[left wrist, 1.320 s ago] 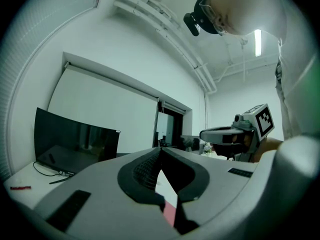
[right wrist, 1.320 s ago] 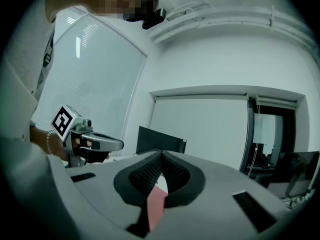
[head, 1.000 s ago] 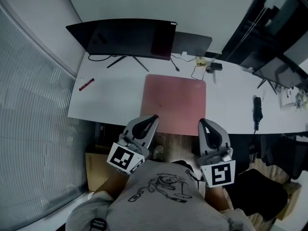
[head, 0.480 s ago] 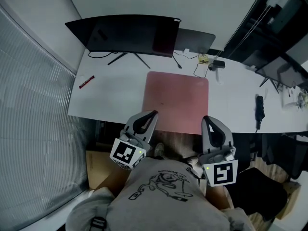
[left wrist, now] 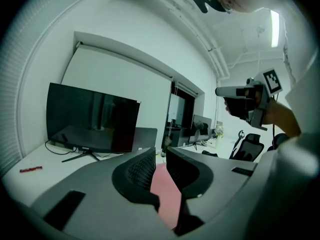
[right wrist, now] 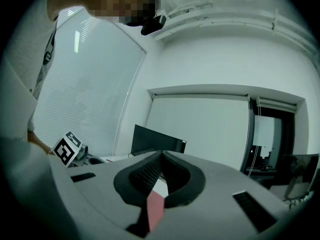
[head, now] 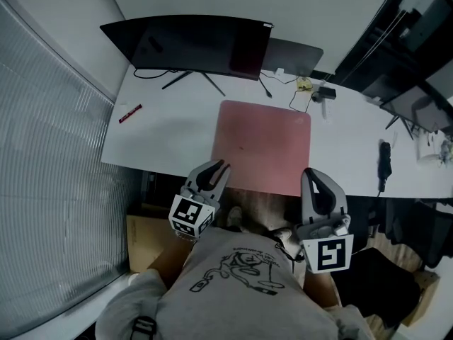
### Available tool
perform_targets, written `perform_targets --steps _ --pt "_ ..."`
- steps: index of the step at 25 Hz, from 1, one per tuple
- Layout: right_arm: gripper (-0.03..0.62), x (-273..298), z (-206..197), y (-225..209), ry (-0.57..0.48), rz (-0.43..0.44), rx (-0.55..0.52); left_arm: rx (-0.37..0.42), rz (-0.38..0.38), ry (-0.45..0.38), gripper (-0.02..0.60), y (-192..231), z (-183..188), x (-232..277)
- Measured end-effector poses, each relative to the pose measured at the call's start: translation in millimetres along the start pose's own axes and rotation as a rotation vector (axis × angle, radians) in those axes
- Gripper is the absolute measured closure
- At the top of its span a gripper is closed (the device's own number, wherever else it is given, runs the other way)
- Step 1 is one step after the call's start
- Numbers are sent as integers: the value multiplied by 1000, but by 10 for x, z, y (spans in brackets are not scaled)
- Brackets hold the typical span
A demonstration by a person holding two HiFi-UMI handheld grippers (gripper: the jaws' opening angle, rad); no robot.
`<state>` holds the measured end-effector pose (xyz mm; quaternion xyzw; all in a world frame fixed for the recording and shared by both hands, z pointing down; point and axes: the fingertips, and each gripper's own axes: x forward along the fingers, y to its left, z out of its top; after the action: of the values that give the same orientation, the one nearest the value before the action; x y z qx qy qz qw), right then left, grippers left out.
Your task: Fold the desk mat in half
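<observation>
The fold has not begun: the desk mat (head: 263,146) lies flat in a single layer on the white desk (head: 170,137). This looks like the approach to the first grasp. The left gripper (head: 222,164) hangs by the mat's near left corner. Its jaws have just been opening and stand apart with nothing between them; the mat shows only beyond the gap. The right gripper (head: 309,173) sits by the mat's near right corner, clenched tip to tip on nothing. Next, I judge, each claw must spread, slip over its corner and pinch it. Count: one mat, two grippers, one monitor (head: 191,44) beyond the mat's far edge, one red pen (head: 130,113) well left of the mat
</observation>
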<state>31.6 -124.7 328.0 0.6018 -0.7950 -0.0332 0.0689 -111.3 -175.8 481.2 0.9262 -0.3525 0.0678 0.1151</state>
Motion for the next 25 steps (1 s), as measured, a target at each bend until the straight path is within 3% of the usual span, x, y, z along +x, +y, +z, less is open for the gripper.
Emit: perform_targets --steps 14,19,25 --pt "586 17 -63 -11 10 3 3 -65 113 184 479 494 -1162 22" --pt "586 1 -97 -38 17 -2 2 -158 129 275 472 589 -1652 0" --pt "586 -32 -111 -38 17 -1 5 -212 166 345 473 679 -2120 -51"
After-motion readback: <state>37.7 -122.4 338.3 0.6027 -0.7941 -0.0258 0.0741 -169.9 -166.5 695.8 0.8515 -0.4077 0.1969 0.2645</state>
